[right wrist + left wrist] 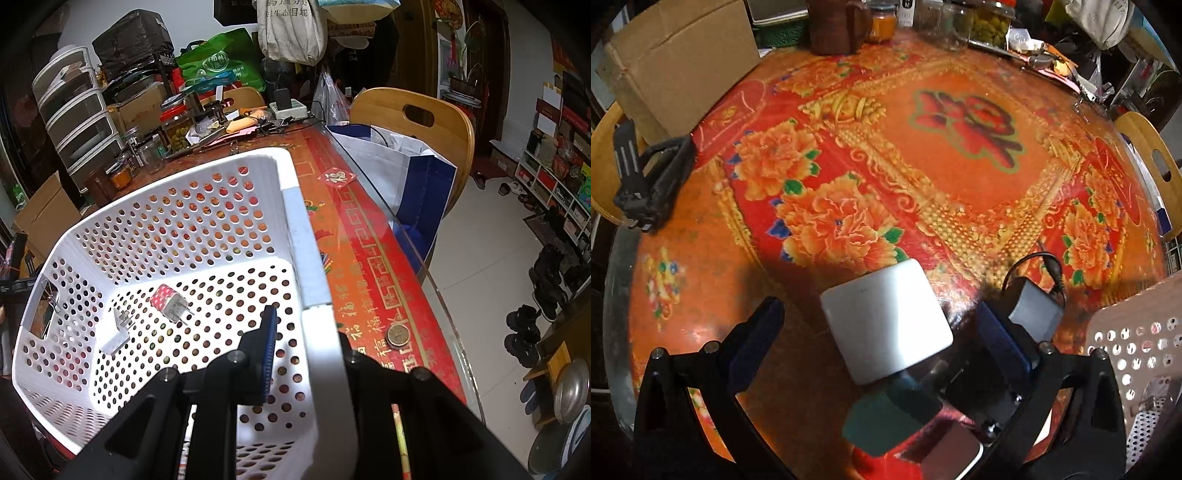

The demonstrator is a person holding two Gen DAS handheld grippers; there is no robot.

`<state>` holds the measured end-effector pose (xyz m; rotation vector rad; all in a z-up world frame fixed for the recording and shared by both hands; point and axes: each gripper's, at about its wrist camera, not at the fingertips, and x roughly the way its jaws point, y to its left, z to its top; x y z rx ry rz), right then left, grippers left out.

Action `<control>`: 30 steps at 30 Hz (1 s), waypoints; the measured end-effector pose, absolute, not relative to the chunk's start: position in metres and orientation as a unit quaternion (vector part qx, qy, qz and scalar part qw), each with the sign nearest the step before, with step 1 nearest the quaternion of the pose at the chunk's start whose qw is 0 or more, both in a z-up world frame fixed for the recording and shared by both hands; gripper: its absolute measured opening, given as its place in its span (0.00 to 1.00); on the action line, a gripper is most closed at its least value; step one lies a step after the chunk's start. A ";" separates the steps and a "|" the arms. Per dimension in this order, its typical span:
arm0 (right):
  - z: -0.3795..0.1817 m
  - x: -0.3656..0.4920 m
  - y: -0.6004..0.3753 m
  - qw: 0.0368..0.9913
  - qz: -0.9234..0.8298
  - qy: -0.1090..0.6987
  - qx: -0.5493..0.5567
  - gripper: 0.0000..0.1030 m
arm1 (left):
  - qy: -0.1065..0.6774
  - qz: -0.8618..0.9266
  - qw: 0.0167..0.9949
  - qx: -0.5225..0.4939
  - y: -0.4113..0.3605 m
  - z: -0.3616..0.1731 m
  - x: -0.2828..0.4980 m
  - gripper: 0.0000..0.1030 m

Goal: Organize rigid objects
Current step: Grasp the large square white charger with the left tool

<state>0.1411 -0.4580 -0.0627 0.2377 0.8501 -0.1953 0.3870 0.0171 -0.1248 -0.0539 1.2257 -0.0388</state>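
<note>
The left tongs hang wide open over a white box on the worktop. Centre the pads on its two sides before squeezing. A black adapter crowds the right pad. The right tongs clamp the basket rim; two plugs lie inside.
</note>
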 end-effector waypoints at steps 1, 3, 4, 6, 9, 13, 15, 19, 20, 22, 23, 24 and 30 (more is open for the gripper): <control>-0.063 0.141 -0.458 0.899 -0.095 0.411 0.115 0.17 | 0.576 -0.017 0.817 -0.024 0.013 -0.128 0.388 0.99; -0.064 0.141 -0.457 0.899 -0.096 0.411 0.115 0.17 | 0.577 -0.015 0.816 -0.023 0.013 -0.131 0.388 0.98; -0.064 0.141 -0.457 0.899 -0.096 0.411 0.115 0.17 | 0.578 -0.014 0.816 -0.025 0.012 -0.135 0.389 0.97; -0.064 0.141 -0.457 0.899 -0.096 0.412 0.114 0.17 | 0.577 -0.008 0.816 -0.027 0.012 -0.137 0.390 0.89; -0.064 0.140 -0.457 0.899 -0.096 0.412 0.114 0.17 | 0.580 -0.006 0.814 -0.026 0.013 -0.144 0.393 0.70; -0.064 0.140 -0.457 0.898 -0.097 0.413 0.114 0.17 | 0.576 -0.008 0.817 -0.021 0.010 -0.143 0.392 0.66; -0.065 0.140 -0.458 0.898 -0.097 0.413 0.114 0.17 | 0.573 -0.009 0.820 -0.018 0.009 -0.142 0.392 0.66; -0.065 0.140 -0.458 0.898 -0.097 0.413 0.114 0.17 | 0.566 -0.014 0.824 -0.008 0.006 -0.140 0.390 0.66; -0.065 0.140 -0.458 0.898 -0.097 0.414 0.114 0.17 | 0.564 -0.014 0.826 -0.007 0.006 -0.138 0.389 0.66; -0.064 0.140 -0.458 0.898 -0.097 0.414 0.114 0.17 | 0.556 -0.012 0.831 -0.005 0.006 -0.133 0.388 0.66; -0.064 0.140 -0.458 0.898 -0.097 0.413 0.115 0.17 | 0.551 -0.011 0.834 -0.003 0.006 -0.129 0.387 0.66; -0.064 0.140 -0.458 0.898 -0.097 0.413 0.115 0.17 | 0.547 -0.010 0.837 0.000 0.005 -0.125 0.386 0.66; -0.064 0.140 -0.457 0.898 -0.097 0.414 0.114 0.17 | 0.527 -0.011 0.850 0.008 0.002 -0.101 0.380 0.66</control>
